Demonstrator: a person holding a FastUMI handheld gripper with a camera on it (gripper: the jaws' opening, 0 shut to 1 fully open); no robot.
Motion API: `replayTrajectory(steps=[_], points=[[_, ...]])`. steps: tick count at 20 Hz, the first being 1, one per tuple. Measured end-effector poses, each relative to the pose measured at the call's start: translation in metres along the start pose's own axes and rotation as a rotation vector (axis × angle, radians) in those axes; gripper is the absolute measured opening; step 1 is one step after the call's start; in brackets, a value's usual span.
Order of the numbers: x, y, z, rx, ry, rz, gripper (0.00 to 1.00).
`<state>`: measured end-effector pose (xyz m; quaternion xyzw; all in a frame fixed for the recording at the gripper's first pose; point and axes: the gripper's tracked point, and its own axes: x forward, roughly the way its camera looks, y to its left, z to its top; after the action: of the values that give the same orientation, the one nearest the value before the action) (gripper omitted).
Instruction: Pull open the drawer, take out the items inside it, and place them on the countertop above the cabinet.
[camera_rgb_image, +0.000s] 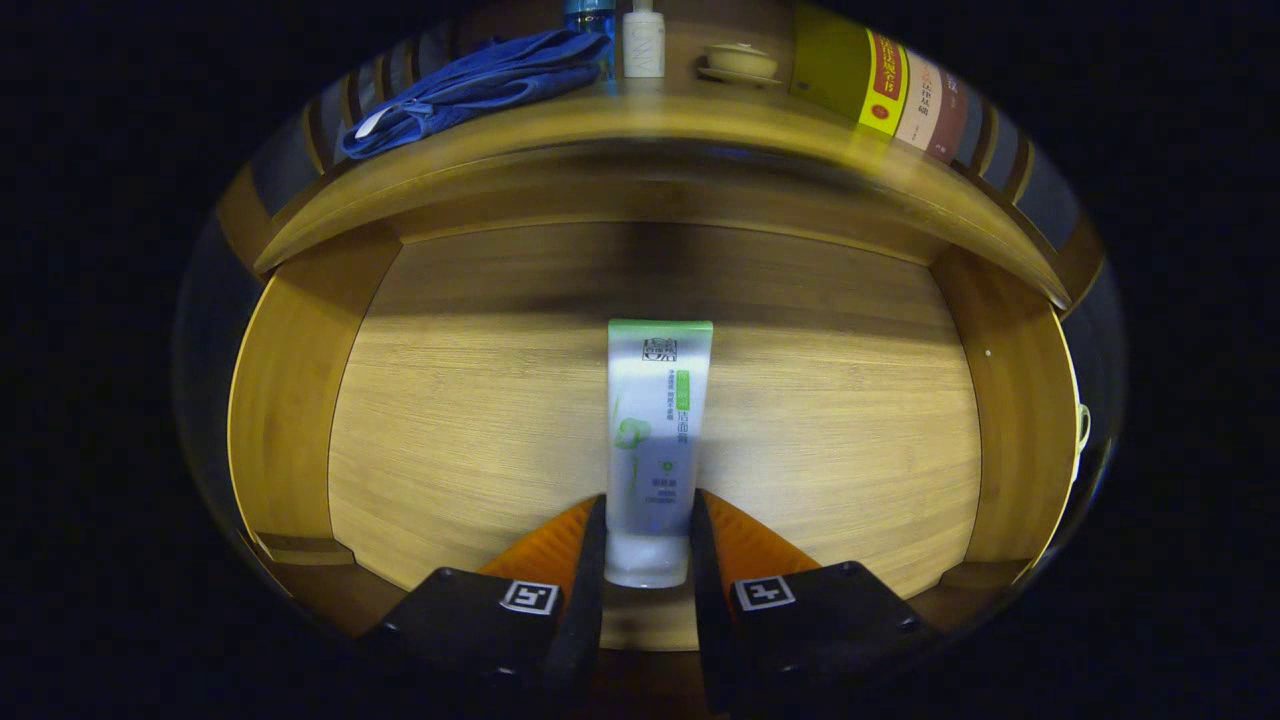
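The wooden drawer (300, 400) is pulled open below me, and I look down into it. A white and grey tube with a green end (655, 430) lies lengthwise on the drawer floor, its cap end toward me. My gripper (647, 530) has its two black fingers on either side of the tube's cap end, and both fingers press against it. Above the drawer runs the wooden countertop (640, 125) of the cabinet.
On the countertop lie a folded blue cloth (470, 85), a blue bottle (590, 15), a white bottle (644, 45), a small lidded dish (740, 62) and several upright books (880, 85). The drawer's side walls stand left and right of the tube.
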<state>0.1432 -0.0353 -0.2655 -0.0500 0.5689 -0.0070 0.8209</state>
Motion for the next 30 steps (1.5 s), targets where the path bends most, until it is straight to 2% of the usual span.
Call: replayTrajectory(steps=[2, 7, 15, 18, 22, 26, 30], points=[[-0.001, 0.003, -0.002, 0.01, -0.012, -0.009, 0.45], [-0.02, 0.005, 0.013, -0.007, -0.162, -0.045, 0.44], [-0.12, 0.011, 0.027, -0.026, -0.388, 0.019, 0.44], [-0.156, 0.015, 0.055, -0.026, -0.471, 0.037, 0.44], [-0.19, 0.015, 0.11, -0.018, -0.542, 0.016, 0.44], [-0.175, 0.015, 0.164, 0.023, -0.552, 0.0, 0.44], [-0.124, 0.018, 0.2, 0.064, -0.477, 0.021, 0.44]])
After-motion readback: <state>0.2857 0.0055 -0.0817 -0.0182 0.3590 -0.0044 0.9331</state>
